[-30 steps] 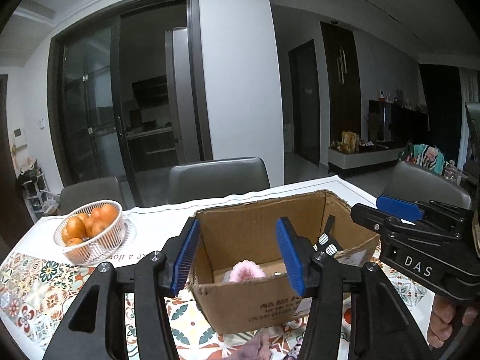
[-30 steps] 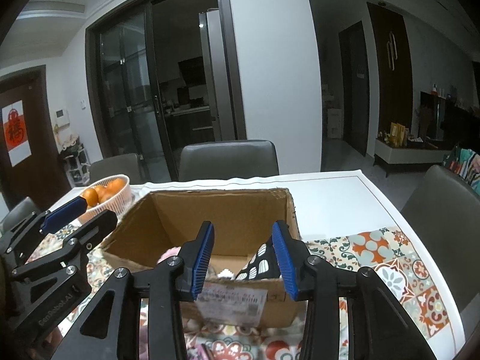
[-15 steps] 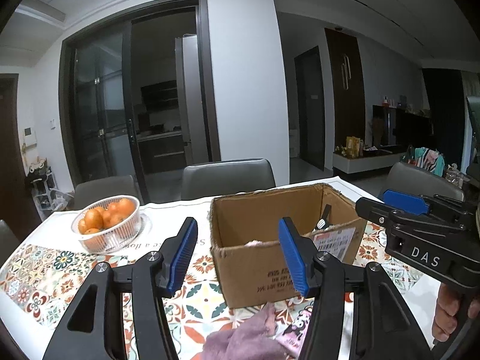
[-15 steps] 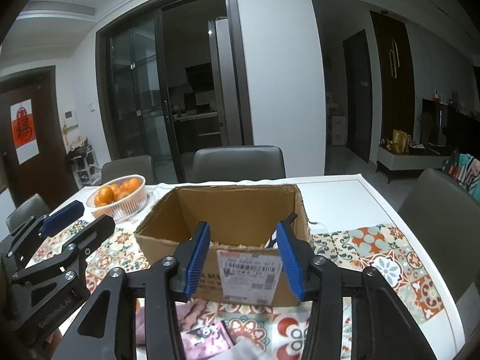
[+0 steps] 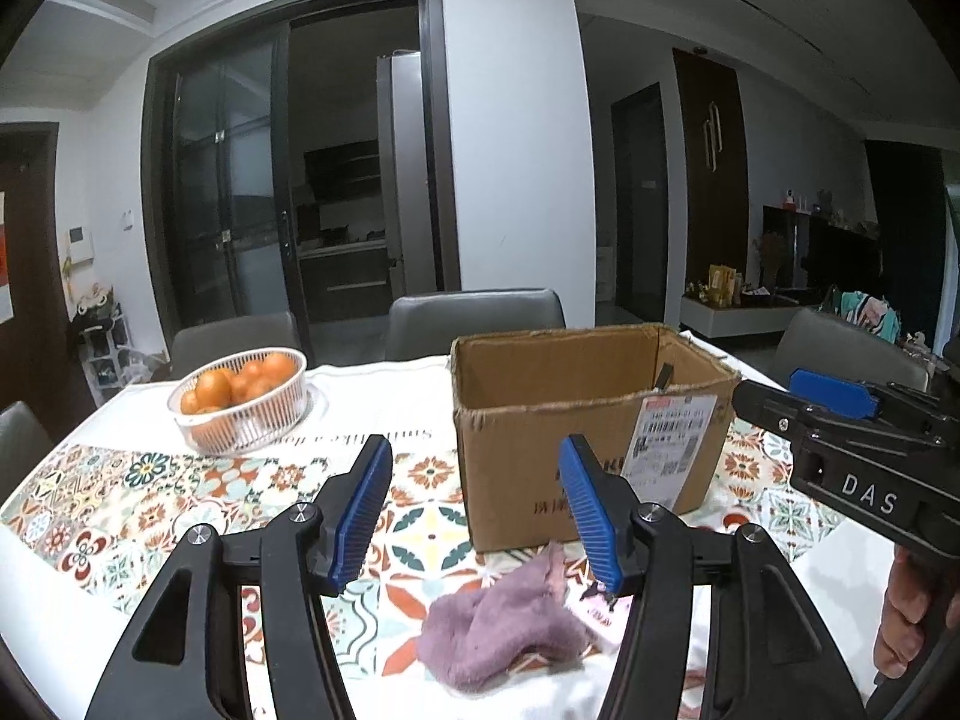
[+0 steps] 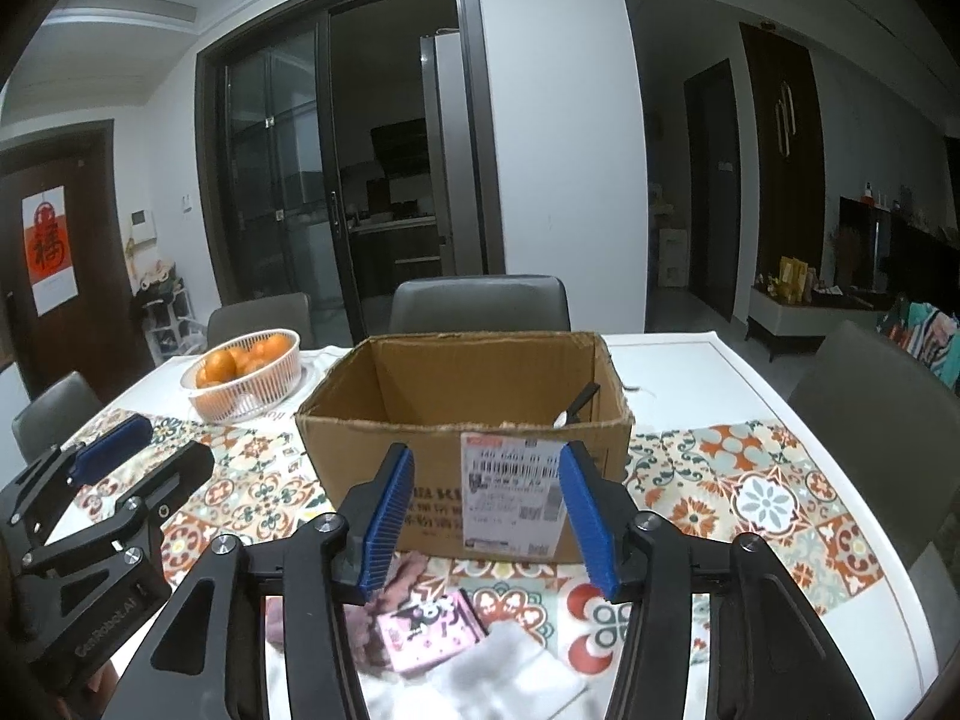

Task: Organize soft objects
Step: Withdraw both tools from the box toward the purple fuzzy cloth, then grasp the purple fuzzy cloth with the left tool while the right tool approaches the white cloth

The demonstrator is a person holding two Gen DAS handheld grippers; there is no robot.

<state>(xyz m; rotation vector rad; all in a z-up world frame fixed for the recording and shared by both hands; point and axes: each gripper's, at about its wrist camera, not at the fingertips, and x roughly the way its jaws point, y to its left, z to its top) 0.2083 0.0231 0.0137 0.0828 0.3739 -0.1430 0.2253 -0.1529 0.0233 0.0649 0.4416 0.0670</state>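
An open cardboard box stands on the patterned tablecloth; it also shows in the right wrist view. A purple fluffy cloth lies in front of it, below my left gripper, which is open and empty. My right gripper is open and empty above a pink patterned pouch and a white cloth. A dark item pokes up inside the box at its right wall.
A white basket of oranges stands at the back left of the table; it also shows in the right wrist view. Grey chairs line the far side and the right side. The table's right edge is near.
Both grippers have pulled back and away from over the box toward the near edge. The purple cloth, pink pouch and white cloth have come into view below them.
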